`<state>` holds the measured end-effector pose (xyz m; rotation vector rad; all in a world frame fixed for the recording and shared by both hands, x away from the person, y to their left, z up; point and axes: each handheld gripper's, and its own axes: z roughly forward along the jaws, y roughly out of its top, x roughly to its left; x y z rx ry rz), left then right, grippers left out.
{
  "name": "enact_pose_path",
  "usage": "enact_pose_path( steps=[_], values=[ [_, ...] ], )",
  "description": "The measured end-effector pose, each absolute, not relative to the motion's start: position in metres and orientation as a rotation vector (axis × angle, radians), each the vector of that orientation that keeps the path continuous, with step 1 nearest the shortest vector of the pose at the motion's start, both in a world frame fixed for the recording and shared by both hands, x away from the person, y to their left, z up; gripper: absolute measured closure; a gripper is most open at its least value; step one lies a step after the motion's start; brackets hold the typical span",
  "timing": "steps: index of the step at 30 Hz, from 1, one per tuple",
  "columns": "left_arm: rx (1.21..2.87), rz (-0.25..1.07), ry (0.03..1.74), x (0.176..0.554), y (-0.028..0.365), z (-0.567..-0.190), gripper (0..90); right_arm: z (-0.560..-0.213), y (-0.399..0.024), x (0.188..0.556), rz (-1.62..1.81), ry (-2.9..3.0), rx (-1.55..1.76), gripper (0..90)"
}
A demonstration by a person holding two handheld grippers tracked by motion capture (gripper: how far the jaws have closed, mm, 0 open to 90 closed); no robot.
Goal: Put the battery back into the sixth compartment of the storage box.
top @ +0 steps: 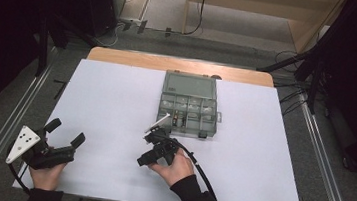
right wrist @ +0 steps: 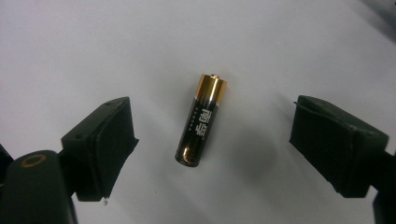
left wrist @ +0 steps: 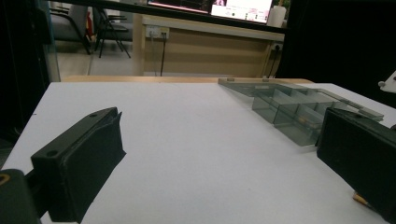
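Right gripper (right wrist: 210, 144) is poised over the AA battery (right wrist: 201, 120) lying on the white tabletop (top: 116, 104), fingers released, straddling it without contact. Next: clench squarely, then lift toward the compartment box (top: 188, 104). Left gripper (top: 64, 136) rests released.

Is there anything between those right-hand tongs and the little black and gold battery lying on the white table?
Nothing visible. The black and gold battery lies alone on the white table, between the open right tongs, neither pad touching it.
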<state>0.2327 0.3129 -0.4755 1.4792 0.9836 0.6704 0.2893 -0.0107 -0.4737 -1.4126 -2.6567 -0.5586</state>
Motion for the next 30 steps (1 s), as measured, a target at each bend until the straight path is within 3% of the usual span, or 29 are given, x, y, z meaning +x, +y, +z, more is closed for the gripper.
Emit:
enact_pose_path(
  steps=[13, 30],
  values=[
    [1.488, 0.66, 0.988, 0.234, 0.313, -0.476, 0.3, -0.474, -0.001, 0.279, -0.558, -2.741, -1.409, 45.7],
    [1.488, 0.664, 0.988, 0.234, 0.313, -0.476, 0.3, -0.475, 0.003, 0.277, -0.523, -2.759, -1.458, 67.4]
  ],
)
